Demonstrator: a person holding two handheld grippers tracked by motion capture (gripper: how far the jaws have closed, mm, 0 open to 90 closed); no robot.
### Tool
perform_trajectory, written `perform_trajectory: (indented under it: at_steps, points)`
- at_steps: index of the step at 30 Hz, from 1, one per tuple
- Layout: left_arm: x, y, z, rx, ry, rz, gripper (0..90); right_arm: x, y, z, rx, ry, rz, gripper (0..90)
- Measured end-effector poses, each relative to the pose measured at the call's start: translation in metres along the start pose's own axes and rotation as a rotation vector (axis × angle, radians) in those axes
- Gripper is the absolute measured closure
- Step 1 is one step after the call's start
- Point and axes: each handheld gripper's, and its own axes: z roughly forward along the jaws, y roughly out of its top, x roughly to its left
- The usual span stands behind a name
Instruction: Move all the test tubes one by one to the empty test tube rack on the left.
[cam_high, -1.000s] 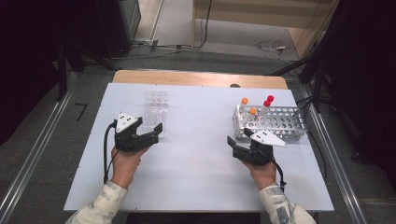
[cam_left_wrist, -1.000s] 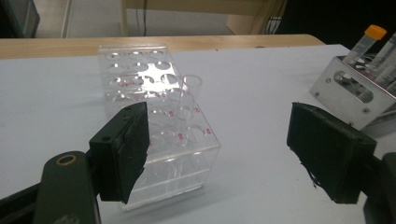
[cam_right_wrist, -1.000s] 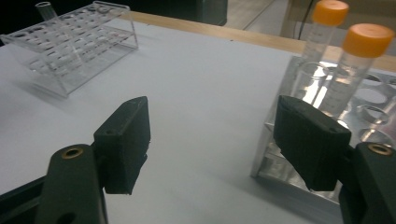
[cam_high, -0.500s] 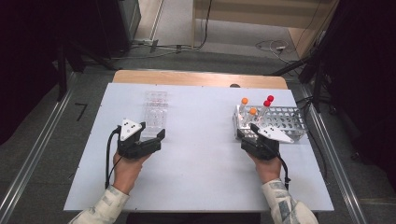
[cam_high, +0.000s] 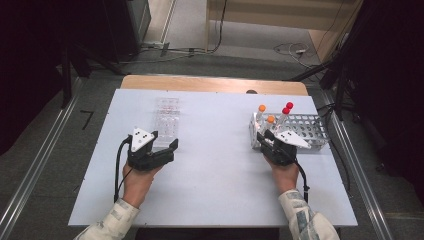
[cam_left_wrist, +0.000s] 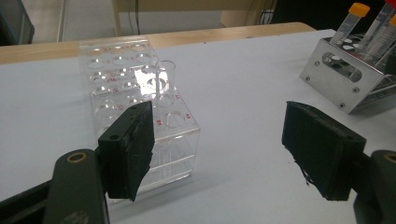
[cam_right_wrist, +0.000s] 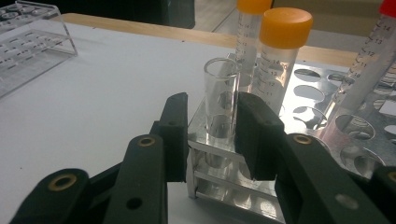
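Seen from the high view, a pale blue-white tabletop (cam_high: 215, 185) with a wooden far edge is set on a grey floor, with metal rails to either side and dark surroundings. A clear plastic rack (cam_high: 165, 119) lies toward the left, a metal rack (cam_high: 306, 131) toward the right, with wide bare surface left between them and along the near edge. The left tool (cam_high: 161, 148) is held just short of the clear rack; the right tool (cam_high: 264, 138) is brought against the metal rack's left end, beside capped tubes.

In the left gripper view, the left tool (cam_left_wrist: 224, 149) is held well open with nothing between its jaws, one jaw just in front of the clear rack (cam_left_wrist: 140, 88). Small red markings are printed beside that rack's holes, too small to be read.

In the right gripper view, the right tool (cam_right_wrist: 212, 135) has just been closing, and an open clear glass tube (cam_right_wrist: 219, 100) standing in the metal rack's (cam_right_wrist: 317, 112) corner hole is caught between its jaws; whether both pads press on it cannot be told. Graduations reading 13 and 14 are printed on the orange-capped tube (cam_right_wrist: 280, 60) just behind.
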Motion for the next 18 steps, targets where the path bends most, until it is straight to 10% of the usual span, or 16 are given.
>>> perform_trajectory:
  at_steps: [18]
  points:
    - [0.0001,-0.0010,0.0015,0.003,-0.001,0.002,26.3,-0.0018,0.0029,0.0028,-0.012,-0.013,0.011,72.7]
